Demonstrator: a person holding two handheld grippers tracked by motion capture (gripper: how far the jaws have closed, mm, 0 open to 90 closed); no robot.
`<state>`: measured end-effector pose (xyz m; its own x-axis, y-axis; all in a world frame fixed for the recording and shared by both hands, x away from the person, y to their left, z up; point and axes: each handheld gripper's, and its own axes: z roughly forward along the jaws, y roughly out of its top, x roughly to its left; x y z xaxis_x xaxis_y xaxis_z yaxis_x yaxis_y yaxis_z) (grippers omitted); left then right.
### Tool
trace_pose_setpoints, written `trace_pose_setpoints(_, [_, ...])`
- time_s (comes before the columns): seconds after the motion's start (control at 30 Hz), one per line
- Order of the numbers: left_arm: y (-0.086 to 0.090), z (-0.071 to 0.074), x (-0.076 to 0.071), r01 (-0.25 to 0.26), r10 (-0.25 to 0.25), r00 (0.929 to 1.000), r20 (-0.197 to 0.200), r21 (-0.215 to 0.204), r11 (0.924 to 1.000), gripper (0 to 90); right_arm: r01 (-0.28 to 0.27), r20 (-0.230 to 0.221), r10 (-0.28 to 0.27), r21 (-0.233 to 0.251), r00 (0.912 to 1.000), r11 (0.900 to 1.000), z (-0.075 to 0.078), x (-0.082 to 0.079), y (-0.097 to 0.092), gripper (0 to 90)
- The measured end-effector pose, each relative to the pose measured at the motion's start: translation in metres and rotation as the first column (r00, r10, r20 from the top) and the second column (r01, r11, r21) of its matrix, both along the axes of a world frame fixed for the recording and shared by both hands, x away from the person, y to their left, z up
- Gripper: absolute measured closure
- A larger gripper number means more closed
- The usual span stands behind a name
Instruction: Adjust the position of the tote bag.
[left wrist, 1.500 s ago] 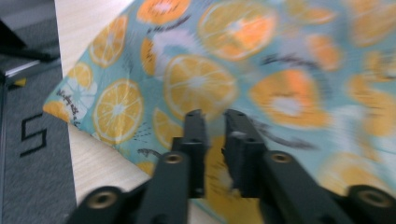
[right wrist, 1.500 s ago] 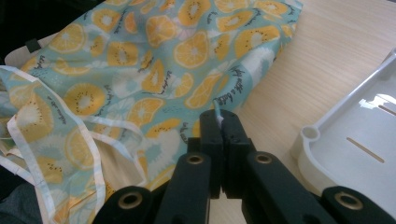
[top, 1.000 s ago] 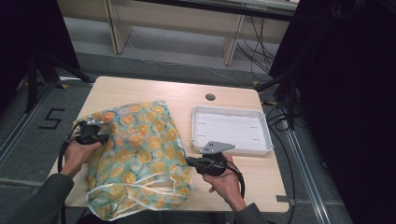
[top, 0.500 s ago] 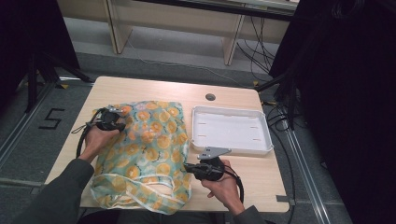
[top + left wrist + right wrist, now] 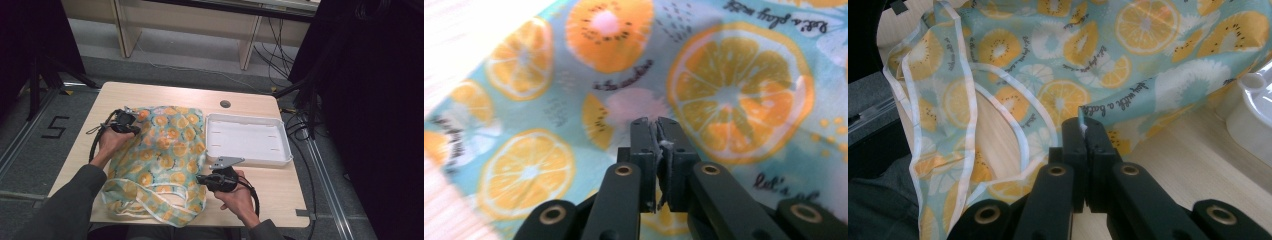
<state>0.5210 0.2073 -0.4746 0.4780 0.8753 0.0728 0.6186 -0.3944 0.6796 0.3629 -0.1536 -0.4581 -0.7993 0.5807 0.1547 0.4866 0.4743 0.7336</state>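
Note:
A teal cloth bag [image 5: 165, 150] printed with orange and kiwi slices lies flat on the wooden table [image 5: 280, 190], its white-edged handles toward the near edge. My left gripper [image 5: 135, 122] is over the bag's far left corner. In the left gripper view its jaws [image 5: 656, 125] have just been opening and stand a thin slit apart above the bag [image 5: 724, 95], with no cloth seen between them. My right gripper [image 5: 199, 178] is at the bag's near right edge. In the right gripper view it [image 5: 1081, 125] is shut on the bag's [image 5: 1073, 60] hem.
A shallow white tray [image 5: 285, 145] sits right of the bag; its corner [image 5: 1253, 115] is close to my right gripper. A round cable hole [image 5: 225, 104] is at the table's far edge. Bare wood lies along the left and near right of the table.
My left hand carried the bag's far left corner to the right and away from me, so the bag lies narrower. The right gripper kept its place on the hem.

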Motion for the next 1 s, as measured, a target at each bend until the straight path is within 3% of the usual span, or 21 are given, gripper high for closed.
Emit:
trace_pose_setpoints(0.07, [0.007,0.008,-0.007,-0.001,0.001,0.9999,0.016,-0.024,0.9997,78.3,0.001,0.011,-0.001,-0.002,0.9999,1.0000,-0.001,0.001,0.000,90.0])
trace_pose_setpoints(0.1, [0.014,0.020,-0.019,-0.005,0.006,0.9998,0.018,-0.039,0.9992,73.4,0.011,0.005,-0.011,0.010,0.9999,0.9999,-0.001,0.000,0.000,89.9])
trace_pose_setpoints(0.13, [0.014,0.020,-0.019,-0.005,0.006,0.9998,0.018,-0.039,0.9992,70.6,0.011,0.005,-0.011,0.010,0.9999,0.9999,-0.001,0.000,0.000,89.9])
trace_pose_setpoints(0.17, [0.019,0.027,-0.025,0.009,-0.009,0.9999,0.007,-0.032,0.9995,70.6,0.009,0.000,-0.009,0.005,1.0000,0.9999,0.000,0.001,-0.001,89.7])
trace_pose_setpoints(0.2, [0.026,0.037,-0.042,0.035,-0.034,0.9994,0.006,-0.051,0.9981,63.1,0.009,0.010,-0.009,0.004,0.9999,0.9999,0.000,0.002,-0.002,89.3])
trace_pose_setpoints(0.23, [0.026,0.037,-0.042,0.035,-0.034,0.9994,0.006,-0.051,0.9981,60.3,0.009,0.010,-0.009,0.004,0.9999,0.9999,0.000,0.002,-0.002,89.3])
trace_pose_setpoints(0.3, [0.031,0.044,-0.062,0.078,-0.079,0.9968,-0.009,-0.056,0.9954,56.7,0.024,0.000,-0.024,0.009,0.9997,0.9997,0.000,0.001,-0.003,88.7])
trace_pose_setpoints(0.33, [0.035,0.046,-0.084,0.127,-0.128,0.9917,-0.017,-0.038,0.9912,52.0,0.027,-0.006,-0.027,0.007,0.9996,0.9996,0.000,0.002,-0.003,87.3])
trace_pose_setpoints(0.37, [0.035,0.046,-0.084,0.127,-0.128,0.9917,-0.017,-0.038,0.9912,50.6,0.027,-0.006,-0.027,0.007,0.9996,0.9996,0.000,0.002,-0.003,87.3])
trace_pose_setpoints(0.5, [0.040,0.045,-0.123,0.213,-0.213,0.9769,-0.014,-0.042,0.9762,46.1,0.039,-0.007,-0.039,-0.005,0.9992,0.9992,-0.002,0.003,-0.004,81.6])
trace_pose_setpoints(0.57, [0.039,0.040,-0.141,0.232,-0.232,0.9724,-0.025,-0.014,0.9727,44.0,0.061,-0.016,-0.061,-0.026,0.9980,0.9978,-0.001,0.003,-0.006,72.9])
trace_pose_setpoints(0.6, [0.039,0.040,-0.141,0.232,-0.232,0.9724,-0.025,-0.014,0.9727,44.0,0.061,-0.016,-0.061,-0.026,0.9980,0.9978,-0.001,0.003,-0.006,72.9])
trace_pose_setpoints(0.63, [0.039,0.038,-0.148,0.243,-0.243,0.9697,-0.027,0.000,0.9700,43.7,0.079,0.000,-0.079,-0.036,0.9969,0.9963,0.003,0.002,-0.009,65.6])
trace_pose_setpoints(0.67, [0.040,0.037,-0.154,0.246,-0.246,0.9688,-0.028,0.004,0.9691,43.7,0.079,0.000,-0.079,-0.036,0.9969,0.9963,0.003,0.002,-0.009,65.6])
trace_pose_setpoints(0.7, [0.042,0.035,-0.163,0.257,-0.257,0.9659,-0.031,-0.004,0.9664,42.5,0.102,0.019,-0.102,-0.025,0.9947,0.9945,0.007,0.001,-0.013,60.1])
trace_pose_setpoints(0.77, [0.043,0.034,-0.168,0.257,-0.257,0.9659,-0.028,-0.010,0.9663,42.1,0.120,0.018,-0.119,-0.023,0.9927,0.9926,0.009,0.000,-0.014,58.0])
trace_pose_setpoints(0.8, [0.045,0.036,-0.172,0.268,-0.267,0.9632,-0.025,0.001,0.9635,41.3,0.131,0.037,-0.131,-0.014,0.9907,0.9912,0.011,0.000,-0.016,57.2])
trace_pose_setpoints(0.9, [0.046,0.030,-0.187,0.269,-0.270,0.9622,-0.039,-0.018,0.9629,38.7,0.138,0.070,-0.139,0.017,0.9878,0.9903,0.019,-0.003,-0.020,52.6])
trace_pose_setpoints(1.0, [0.045,0.022,-0.194,0.275,-0.275,0.9597,-0.058,0.000,0.9613,37.7,0.111,0.088,-0.113,0.031,0.9897,0.9934,0.021,-0.006,-0.018,51.6])
